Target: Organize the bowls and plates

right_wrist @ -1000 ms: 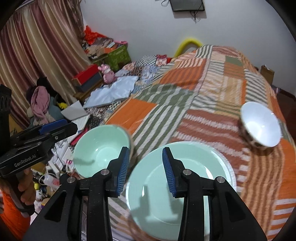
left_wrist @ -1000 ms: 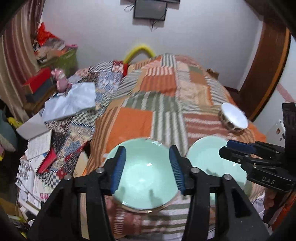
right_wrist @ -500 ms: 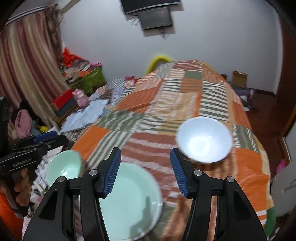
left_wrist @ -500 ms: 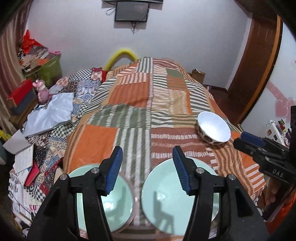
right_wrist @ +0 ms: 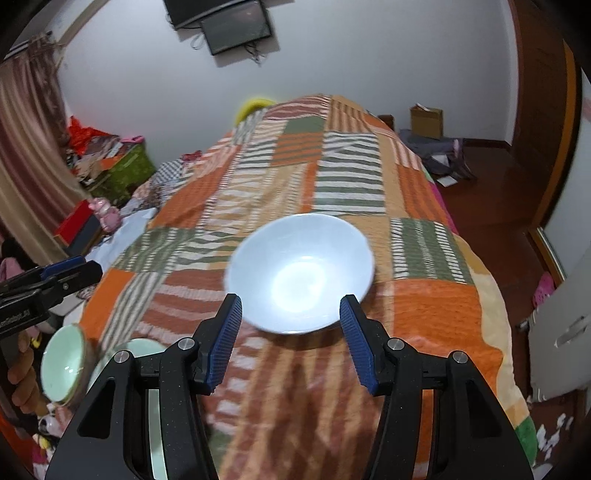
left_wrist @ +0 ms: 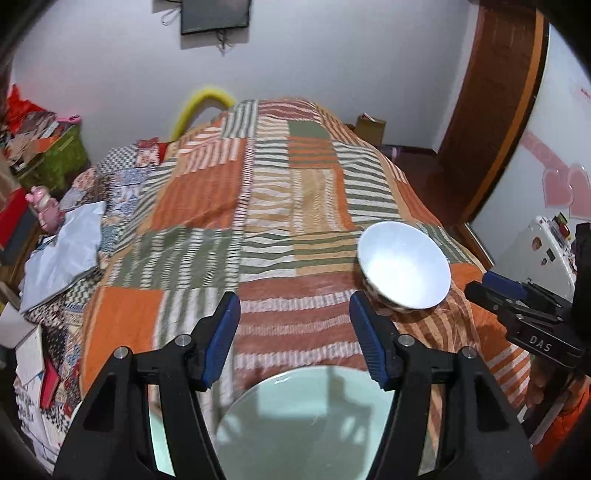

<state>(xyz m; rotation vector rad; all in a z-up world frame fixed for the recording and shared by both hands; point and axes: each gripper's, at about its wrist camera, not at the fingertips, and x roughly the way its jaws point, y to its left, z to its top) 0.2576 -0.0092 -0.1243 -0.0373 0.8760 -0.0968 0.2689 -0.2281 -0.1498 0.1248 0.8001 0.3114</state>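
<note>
A white bowl [right_wrist: 300, 271] with a patterned outside sits on the patchwork bedspread [right_wrist: 332, 177]; it also shows in the left wrist view [left_wrist: 404, 271]. My right gripper [right_wrist: 290, 341] is open and empty, just short of the bowl's near rim. A mint green plate [left_wrist: 306, 424] lies at the bed's near edge under my left gripper [left_wrist: 295, 339], which is open and empty above it. A mint green bowl [right_wrist: 62, 367] sits left of the plate [right_wrist: 142, 349] in the right wrist view; only a sliver of it [left_wrist: 160, 432] shows in the left wrist view.
The bed's right edge drops to a wooden floor [right_wrist: 491, 184]. Left of the bed lie clothes, papers [left_wrist: 62, 254] and a green crate [right_wrist: 122, 170]. A white cabinet [left_wrist: 546, 251] stands at the right. A screen [right_wrist: 236, 26] hangs on the far wall.
Both grippers have swung right and forward. The right one moved from above the green plate to face the white bowl. The left one moved from the green bowl to above the plate.
</note>
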